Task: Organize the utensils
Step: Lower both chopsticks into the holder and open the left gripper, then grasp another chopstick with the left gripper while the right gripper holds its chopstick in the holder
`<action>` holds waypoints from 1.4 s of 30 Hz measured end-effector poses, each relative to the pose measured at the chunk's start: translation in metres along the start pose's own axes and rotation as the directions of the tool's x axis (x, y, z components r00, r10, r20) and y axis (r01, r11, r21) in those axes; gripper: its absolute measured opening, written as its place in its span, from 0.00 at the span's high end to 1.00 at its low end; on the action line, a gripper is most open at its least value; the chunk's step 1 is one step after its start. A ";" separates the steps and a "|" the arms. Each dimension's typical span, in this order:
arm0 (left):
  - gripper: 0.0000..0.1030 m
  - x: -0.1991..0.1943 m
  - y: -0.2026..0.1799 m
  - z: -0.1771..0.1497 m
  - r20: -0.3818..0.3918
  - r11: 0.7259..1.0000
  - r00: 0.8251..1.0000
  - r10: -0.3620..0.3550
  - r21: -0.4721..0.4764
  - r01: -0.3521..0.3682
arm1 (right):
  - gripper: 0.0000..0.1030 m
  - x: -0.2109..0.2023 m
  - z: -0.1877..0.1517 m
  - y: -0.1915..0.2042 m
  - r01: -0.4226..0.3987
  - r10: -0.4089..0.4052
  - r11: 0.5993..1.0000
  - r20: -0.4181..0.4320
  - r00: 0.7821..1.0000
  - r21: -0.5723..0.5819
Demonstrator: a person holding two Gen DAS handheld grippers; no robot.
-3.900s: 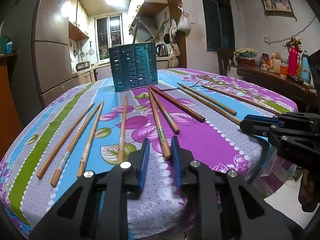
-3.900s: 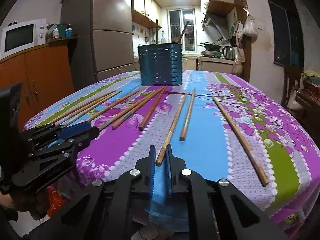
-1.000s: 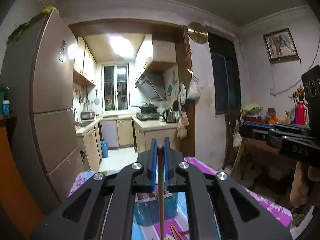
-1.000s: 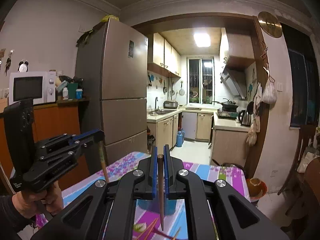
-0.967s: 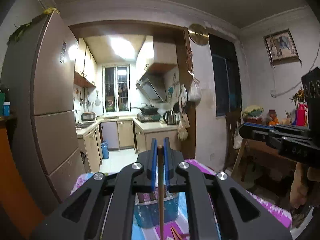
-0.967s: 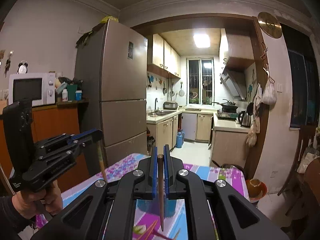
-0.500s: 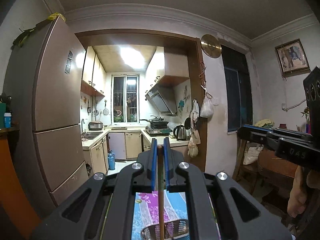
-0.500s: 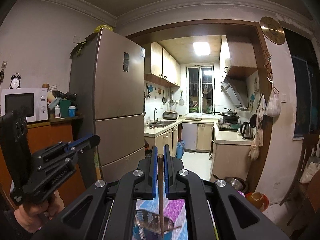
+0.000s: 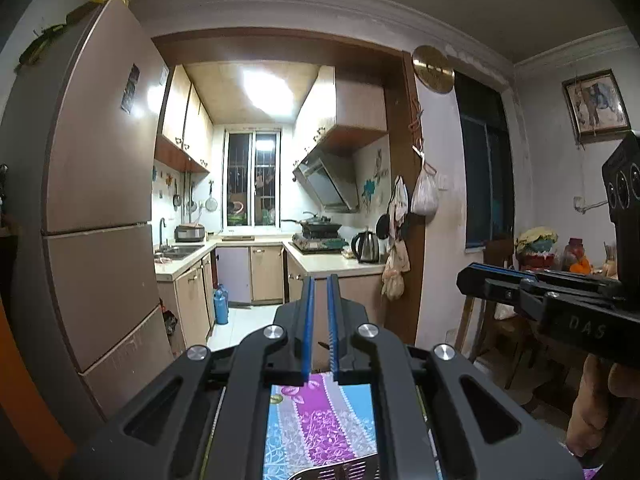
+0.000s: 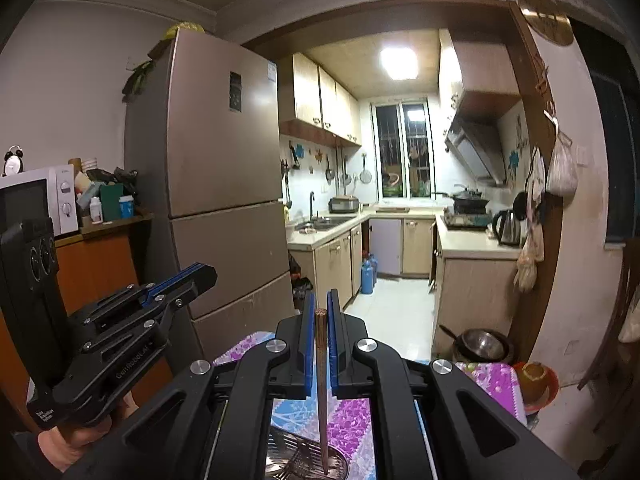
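Right wrist view: your right gripper (image 10: 319, 354) clamps a chopstick (image 10: 321, 380) upright over the metal holder (image 10: 308, 462).
Lower it in, then release; your left gripper (image 9: 319, 330) sits closed, apparently empty.

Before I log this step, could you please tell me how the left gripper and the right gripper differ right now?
The right gripper is shut on a wooden chopstick that hangs upright; the left gripper has nothing between its pads. Below the right gripper the chopstick's tip reaches down to a metal basket; below the left gripper mostly flowered tablecloth shows. Both are black with blue pads, jaws drawn close.
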State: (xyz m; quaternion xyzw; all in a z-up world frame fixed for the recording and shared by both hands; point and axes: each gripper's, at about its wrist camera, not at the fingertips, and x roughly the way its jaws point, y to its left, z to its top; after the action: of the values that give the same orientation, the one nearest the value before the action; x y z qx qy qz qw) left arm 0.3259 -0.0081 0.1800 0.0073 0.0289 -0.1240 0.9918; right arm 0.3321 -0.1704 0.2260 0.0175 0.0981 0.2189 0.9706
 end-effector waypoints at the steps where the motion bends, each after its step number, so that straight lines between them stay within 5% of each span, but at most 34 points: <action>1: 0.95 0.003 0.001 -0.003 -0.009 1.000 1.000 0.002 0.000 -0.002 | 0.93 0.004 -0.002 0.000 -0.001 0.001 1.000 -0.006 1.000 0.002; 15: 0.95 0.001 0.039 -0.031 -0.087 0.998 0.994 0.064 -0.013 -0.066 | 0.93 0.023 -0.024 0.001 -0.014 0.014 1.000 -0.031 0.999 -0.001; 34: 0.95 -0.014 0.049 -0.046 -0.168 0.997 0.983 0.070 0.047 -0.063 | 0.93 0.031 -0.030 0.014 -0.025 0.024 1.000 -0.051 0.998 -0.012; 42: 0.95 -0.102 0.065 -0.093 -0.256 0.997 0.966 0.031 0.071 -0.013 | 0.93 0.012 -0.027 0.006 -0.020 0.020 1.000 -0.009 1.000 -0.004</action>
State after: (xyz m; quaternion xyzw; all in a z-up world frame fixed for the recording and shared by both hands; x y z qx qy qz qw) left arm 0.2381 0.0823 0.0933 0.0577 0.1527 -0.1117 0.9802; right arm 0.3343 -0.1598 0.1974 0.0153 0.1016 0.2287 0.9681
